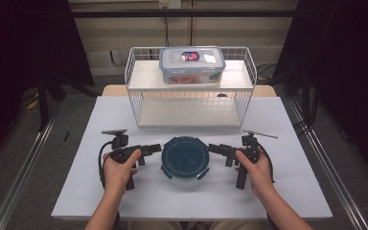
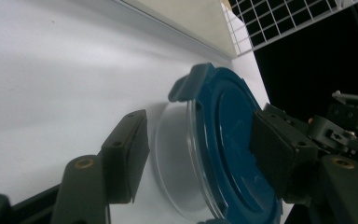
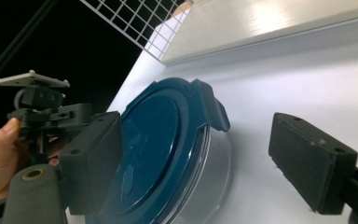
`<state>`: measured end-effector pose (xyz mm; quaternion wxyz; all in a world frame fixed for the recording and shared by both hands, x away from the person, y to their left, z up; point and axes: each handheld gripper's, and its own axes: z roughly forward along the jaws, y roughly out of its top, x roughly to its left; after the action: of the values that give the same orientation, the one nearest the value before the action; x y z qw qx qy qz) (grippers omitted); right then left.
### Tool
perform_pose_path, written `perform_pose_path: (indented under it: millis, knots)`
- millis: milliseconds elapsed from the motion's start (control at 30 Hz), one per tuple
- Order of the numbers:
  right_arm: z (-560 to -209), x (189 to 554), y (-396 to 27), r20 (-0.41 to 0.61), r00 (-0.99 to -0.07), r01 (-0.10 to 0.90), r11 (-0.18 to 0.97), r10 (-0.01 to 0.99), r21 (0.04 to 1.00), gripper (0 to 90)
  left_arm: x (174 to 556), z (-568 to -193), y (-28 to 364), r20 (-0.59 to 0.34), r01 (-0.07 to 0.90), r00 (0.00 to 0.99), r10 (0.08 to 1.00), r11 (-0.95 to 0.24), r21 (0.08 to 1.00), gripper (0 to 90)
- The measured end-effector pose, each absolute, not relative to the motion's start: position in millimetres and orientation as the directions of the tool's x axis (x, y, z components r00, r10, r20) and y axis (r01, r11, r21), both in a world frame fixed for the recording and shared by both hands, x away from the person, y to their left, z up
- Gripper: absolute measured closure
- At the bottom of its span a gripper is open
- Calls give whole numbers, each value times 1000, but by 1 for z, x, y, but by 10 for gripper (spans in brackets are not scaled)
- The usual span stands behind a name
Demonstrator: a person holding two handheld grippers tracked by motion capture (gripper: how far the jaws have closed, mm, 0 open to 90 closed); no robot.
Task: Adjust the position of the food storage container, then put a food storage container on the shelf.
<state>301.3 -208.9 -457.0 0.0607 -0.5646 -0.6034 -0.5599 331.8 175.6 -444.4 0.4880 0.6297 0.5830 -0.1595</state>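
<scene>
The person's two forearms come in at the near edge, each hand carrying a hand-held gripper aimed inward at the round container [image 1: 185, 158] with the dark blue clip lid [image 3: 154, 140] that sits on the white surface [image 1: 100, 115] between them, near the front and about centred.

The left hand-held gripper [image 1: 149, 149] has its jaws spread: one pad over the lid top, the other down beside the clear wall, neither pressing. The right hand-held gripper [image 1: 215, 149] is spread too, one pad at the lid's far side from its camera, the other well out over bare surface.

The risks, as I judge them:
- The lid's latch flaps [image 2: 186, 84] stick out. A pad closing on a flap instead of the rim could pop it or slip off.
- The clear bowl [image 2: 177, 168] looks smooth and light; a one-sided squeeze could skid it across the slick surface, or tip it.
- With both hand-held grippers converging, uneven timing would push the container toward the slower side.

Farther back stands the white wire shelf rack [image 1: 134, 72], carrying a rectangular clip-lid food box [image 1: 191, 64] on its upper shelf, well apart from the work.
</scene>
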Motion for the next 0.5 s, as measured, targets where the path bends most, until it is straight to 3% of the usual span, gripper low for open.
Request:
perform_pose_path:
  millis: [233, 500]
  knots:
    - [-460, 303, -203, 707, -353, 765, -246, 613, 595, 196, 329, -447, 172, -771, 897, 280, 572, 131, 423, 378]
    - [-463, 303, -199, 731, -329, 795, -243, 598, 556, 299, 327, -453, 170, -784, 906, 270, 559, 129, 404, 428]
